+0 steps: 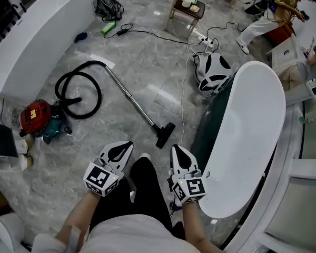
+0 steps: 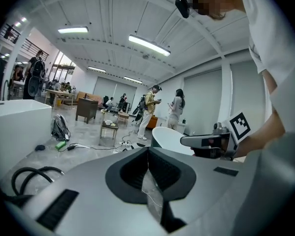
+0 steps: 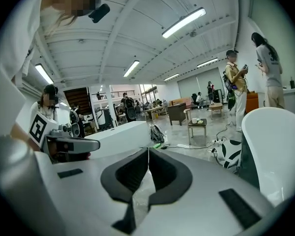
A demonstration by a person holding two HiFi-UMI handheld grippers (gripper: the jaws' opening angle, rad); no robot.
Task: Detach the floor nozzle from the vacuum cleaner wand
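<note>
The left gripper (image 1: 123,147) and right gripper (image 1: 178,152) hovered empty, jaws pressed together, on the near side of the floor nozzle (image 1: 165,135). Best to open both, brace the wand (image 1: 130,98), and pull straight.

I wore a white shirt (image 1: 130,235) and black trousers (image 1: 147,190). My left gripper (image 1: 128,144) and right gripper (image 1: 175,148) had white shells with black hollows, each bearing a marker cube (image 1: 101,179) printed with black-and-white squares.

Open showroom hall: white bathtubs (image 1: 248,136), marble floor (image 1: 147,62), ceiling strip lights (image 2: 148,45)
</note>
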